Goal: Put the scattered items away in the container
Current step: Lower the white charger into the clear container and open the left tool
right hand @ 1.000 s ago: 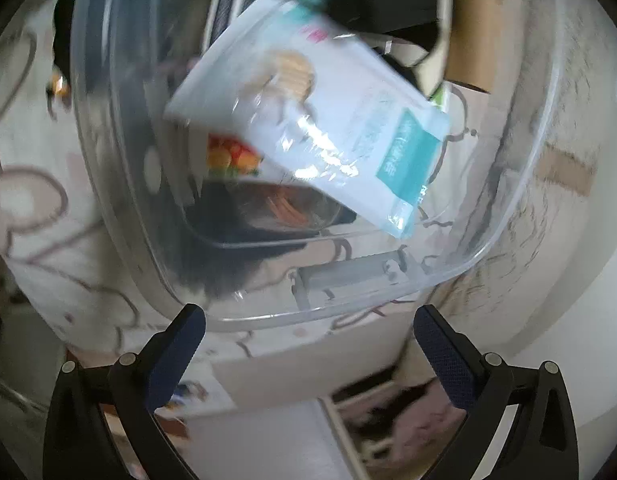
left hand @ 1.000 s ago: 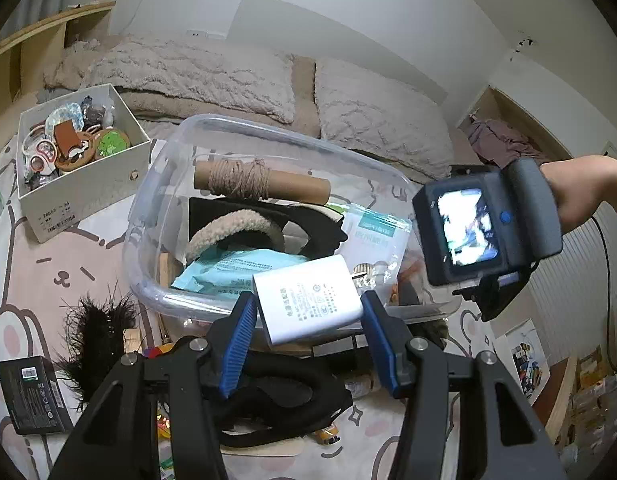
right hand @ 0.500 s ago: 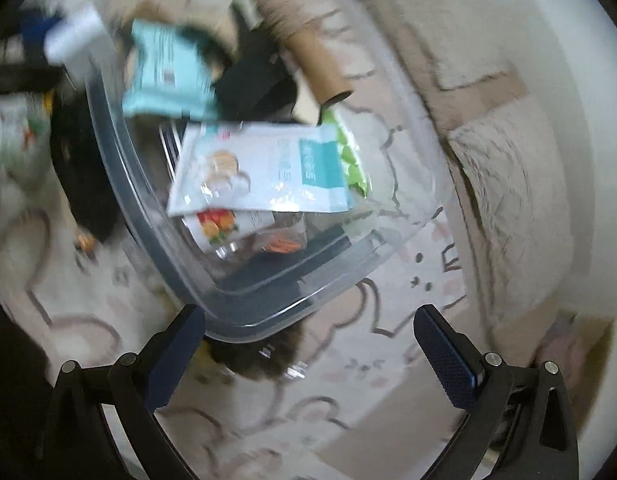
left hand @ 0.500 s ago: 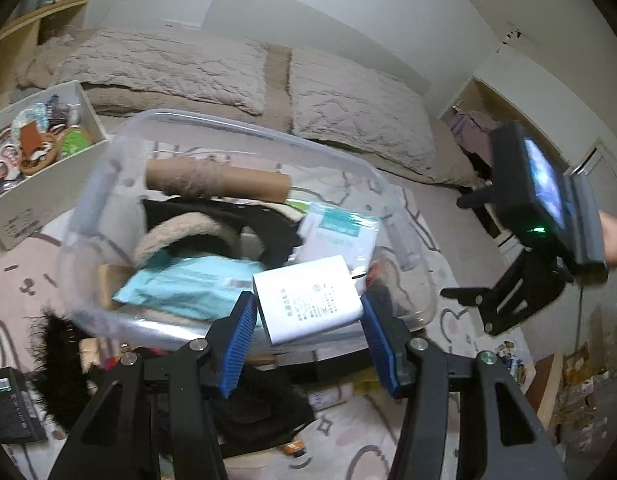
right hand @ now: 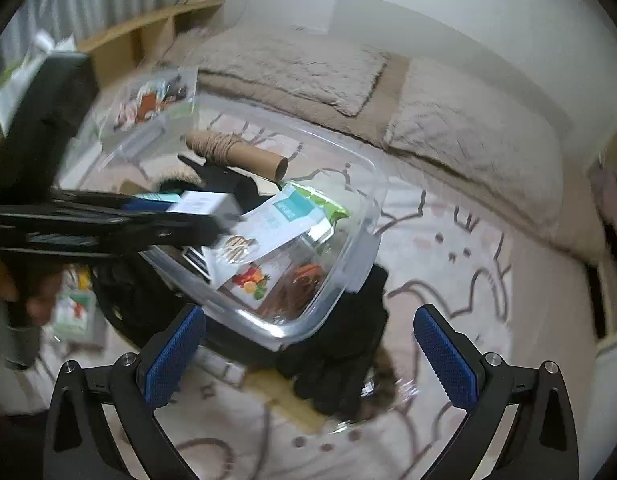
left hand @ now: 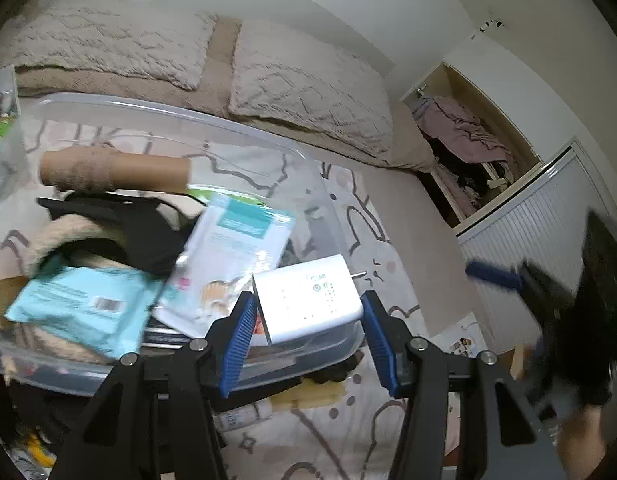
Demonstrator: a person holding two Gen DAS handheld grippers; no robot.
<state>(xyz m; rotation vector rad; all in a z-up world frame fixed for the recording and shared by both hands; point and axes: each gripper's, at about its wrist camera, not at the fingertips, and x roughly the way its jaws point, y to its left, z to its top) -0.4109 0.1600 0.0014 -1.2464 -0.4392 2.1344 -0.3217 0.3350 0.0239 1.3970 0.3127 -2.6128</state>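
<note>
over clear plastic container, left gripper clamps smooth white boxy charger on ribbed blue pads; right gripper jaws wide apart, empty, above black knit glove.

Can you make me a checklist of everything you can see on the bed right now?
Surface: bed sheet with cartoon outlines.
Job's things: clear plastic bin holds a twine spool, teal-and-white pouch and blue packet.
Clutter: black glove beside the bin; white box of trinkets behind.
Tongs: left tongs shut on a white charger; right tongs open, empty.
Cables: nothing seen.
Surroundings: beige pillows, open closet.
</note>
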